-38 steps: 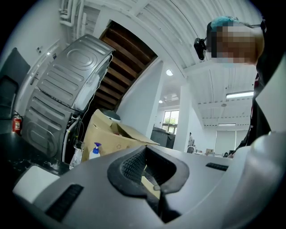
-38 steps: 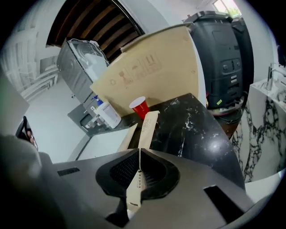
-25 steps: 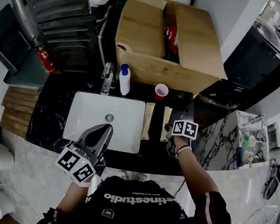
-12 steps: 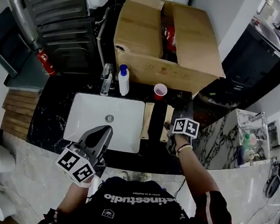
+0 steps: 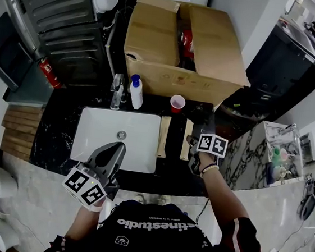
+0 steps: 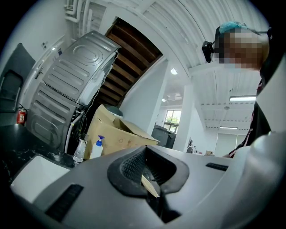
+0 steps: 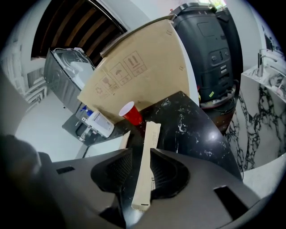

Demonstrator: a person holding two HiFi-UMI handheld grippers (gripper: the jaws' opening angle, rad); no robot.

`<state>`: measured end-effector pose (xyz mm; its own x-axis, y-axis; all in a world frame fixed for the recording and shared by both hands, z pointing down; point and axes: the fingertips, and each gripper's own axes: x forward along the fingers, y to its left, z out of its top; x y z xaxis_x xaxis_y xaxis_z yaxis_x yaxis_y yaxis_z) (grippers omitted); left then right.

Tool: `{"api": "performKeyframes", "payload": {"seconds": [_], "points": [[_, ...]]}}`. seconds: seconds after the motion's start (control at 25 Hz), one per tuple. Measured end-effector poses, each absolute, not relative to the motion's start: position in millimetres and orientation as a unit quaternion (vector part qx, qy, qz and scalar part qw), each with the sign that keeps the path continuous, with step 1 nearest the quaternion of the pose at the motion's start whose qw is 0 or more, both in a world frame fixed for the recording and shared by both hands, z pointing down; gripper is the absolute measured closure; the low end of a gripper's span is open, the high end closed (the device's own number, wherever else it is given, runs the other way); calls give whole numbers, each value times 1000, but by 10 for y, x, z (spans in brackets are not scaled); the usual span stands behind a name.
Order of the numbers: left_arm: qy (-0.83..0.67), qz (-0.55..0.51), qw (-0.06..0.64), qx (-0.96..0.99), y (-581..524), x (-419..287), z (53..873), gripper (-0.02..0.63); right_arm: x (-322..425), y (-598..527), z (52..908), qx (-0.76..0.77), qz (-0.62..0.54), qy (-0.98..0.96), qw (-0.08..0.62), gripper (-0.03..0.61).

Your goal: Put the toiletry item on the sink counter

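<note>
Two long tan toiletry packets lie on the black marble counter (image 5: pixel 60 134) right of the sink (image 5: pixel 98 122). One packet (image 5: pixel 163 136) is beside the basin. The other packet (image 5: pixel 187 136) runs between the jaws of my right gripper (image 5: pixel 194 139). In the right gripper view this packet (image 7: pixel 146 165) lies in the gap of my right gripper (image 7: pixel 140 154), which is open, its pads not pressing it. My left gripper (image 5: pixel 119 145) hovers over the sink's front edge, shut. In the left gripper view a thin tan sliver shows at the seam of my left gripper (image 6: pixel 149 179).
A large open cardboard box (image 5: pixel 156 38) fills the back of the counter. In front of it stand a red cup (image 5: pixel 177 103), a white pump bottle (image 5: pixel 135 92) and the faucet (image 5: pixel 117 90). A red extinguisher (image 5: pixel 48 72) sits at the left.
Almost nothing: the head view has shifted a little, and both grippers and both packets keep their places.
</note>
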<state>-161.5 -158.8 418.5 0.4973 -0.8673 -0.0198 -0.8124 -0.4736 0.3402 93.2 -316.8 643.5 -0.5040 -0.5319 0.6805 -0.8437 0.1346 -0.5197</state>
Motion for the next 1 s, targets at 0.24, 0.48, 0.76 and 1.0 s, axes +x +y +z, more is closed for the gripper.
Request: {"api": "performKeyframes", "payload": {"seconds": [0.24, 0.48, 0.76, 1.0], "points": [[-488, -99, 143, 855, -1637, -1591, 4154, 598, 1085, -3142, 5906, 483, 408, -764, 130, 442], [-475, -94, 139, 864, -1723, -1464, 4138, 598, 926, -2831, 4830, 437, 367, -820, -37, 528], [-446, -91, 129, 881, -1927, -1160, 4072, 598, 625, -2142, 3723, 369, 178, -907, -96, 540], [-424, -74, 117, 895, -1995, -918, 4044, 598, 681, -1876, 3685, 393, 81, -915, -44, 540]]}}
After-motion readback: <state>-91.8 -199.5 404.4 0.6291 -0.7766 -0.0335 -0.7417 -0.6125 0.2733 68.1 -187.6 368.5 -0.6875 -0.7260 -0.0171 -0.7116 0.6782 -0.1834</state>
